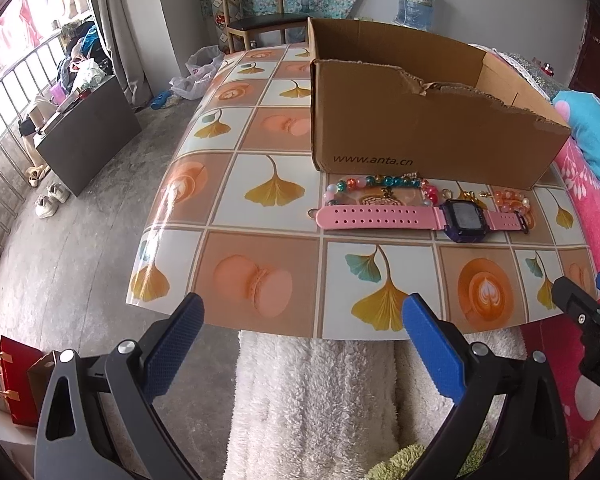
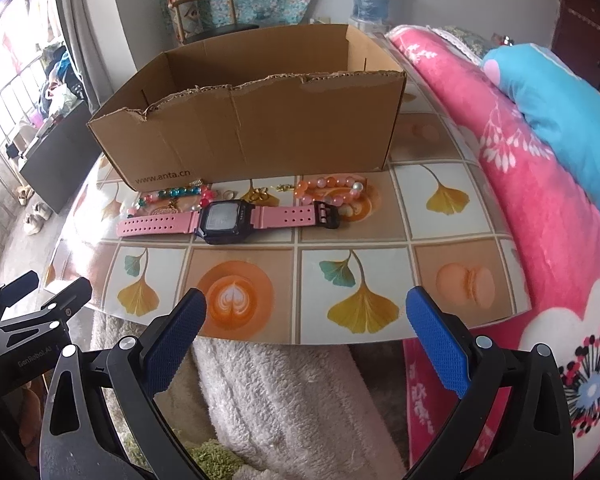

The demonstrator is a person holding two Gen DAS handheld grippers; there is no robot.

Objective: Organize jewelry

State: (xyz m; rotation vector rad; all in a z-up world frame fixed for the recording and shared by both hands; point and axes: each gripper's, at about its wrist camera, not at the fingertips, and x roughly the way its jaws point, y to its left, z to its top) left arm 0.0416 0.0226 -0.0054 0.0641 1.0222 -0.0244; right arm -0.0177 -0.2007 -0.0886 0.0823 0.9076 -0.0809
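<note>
Grippers both wide open, holding nothing: left gripper [image 1: 302,324], right gripper [image 2: 306,316], hovering at table's near edge. Pink-strapped digital watch [image 2: 224,220] lies flat just in front of brown cardboard box [image 2: 256,128], w/ multicolour bead bracelet [image 2: 168,196] & orange bead bracelet [image 2: 332,192] behind it. Best approach imo: pinch strap across its width, lift, drop into box.
</note>
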